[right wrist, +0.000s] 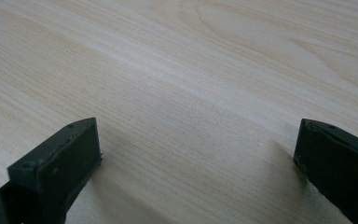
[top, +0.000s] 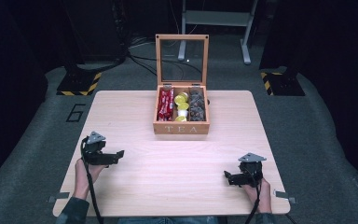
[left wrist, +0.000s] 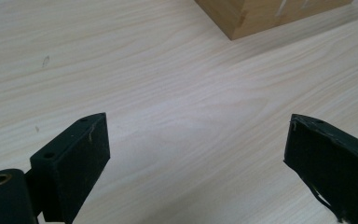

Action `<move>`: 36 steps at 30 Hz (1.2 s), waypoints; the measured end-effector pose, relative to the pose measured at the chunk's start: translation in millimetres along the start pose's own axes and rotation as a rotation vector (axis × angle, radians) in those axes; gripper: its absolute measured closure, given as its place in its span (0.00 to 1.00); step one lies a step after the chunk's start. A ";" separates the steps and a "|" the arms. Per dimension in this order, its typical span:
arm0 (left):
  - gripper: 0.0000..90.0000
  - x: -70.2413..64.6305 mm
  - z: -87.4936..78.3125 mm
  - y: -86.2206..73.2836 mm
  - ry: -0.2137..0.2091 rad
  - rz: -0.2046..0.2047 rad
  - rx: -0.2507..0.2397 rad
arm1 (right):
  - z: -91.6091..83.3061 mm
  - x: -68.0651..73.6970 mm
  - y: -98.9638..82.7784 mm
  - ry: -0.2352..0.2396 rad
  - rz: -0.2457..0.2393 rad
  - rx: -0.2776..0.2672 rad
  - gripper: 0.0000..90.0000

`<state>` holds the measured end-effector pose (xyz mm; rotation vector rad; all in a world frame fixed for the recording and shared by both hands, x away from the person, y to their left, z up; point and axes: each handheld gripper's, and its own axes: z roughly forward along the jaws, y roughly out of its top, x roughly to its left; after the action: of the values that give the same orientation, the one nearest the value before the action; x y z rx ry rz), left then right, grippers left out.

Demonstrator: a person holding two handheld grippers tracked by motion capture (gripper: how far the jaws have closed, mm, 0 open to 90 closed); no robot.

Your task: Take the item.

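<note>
Grain-streaked pale wood table (top: 168,158) lies under left gripper (left wrist: 196,154) and right gripper (right wrist: 198,158), blocky black jaws wide apart, empty.

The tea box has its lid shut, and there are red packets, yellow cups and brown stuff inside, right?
Not quite: the tea box has its glass lid standing open, as the high view shows. Inside are the red packets, yellow cups and brown stuff.
</note>
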<state>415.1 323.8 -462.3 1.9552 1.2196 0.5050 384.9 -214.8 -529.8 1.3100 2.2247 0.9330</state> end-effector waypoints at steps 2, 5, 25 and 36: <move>0.08 -0.8 2.5 5.6 -0.012 0.004 0.003 | 0.0 -0.1 0.0 0.000 -0.001 0.000 0.00; 0.08 -4.6 9.6 18.4 -0.036 0.015 0.000 | -0.1 0.1 -0.1 -0.001 0.001 0.000 0.00; 0.10 -20.1 39.4 62.8 -0.066 0.103 0.039 | 0.0 0.0 -0.1 -0.002 0.000 -0.002 0.00; 0.11 -21.2 54.9 85.8 -0.085 0.133 0.040 | 0.2 -0.5 -0.2 -0.003 -0.005 -0.003 0.00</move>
<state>491.7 261.7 -429.3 2.0793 1.0592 0.4622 385.2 -215.3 -530.0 1.3030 2.2226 0.9320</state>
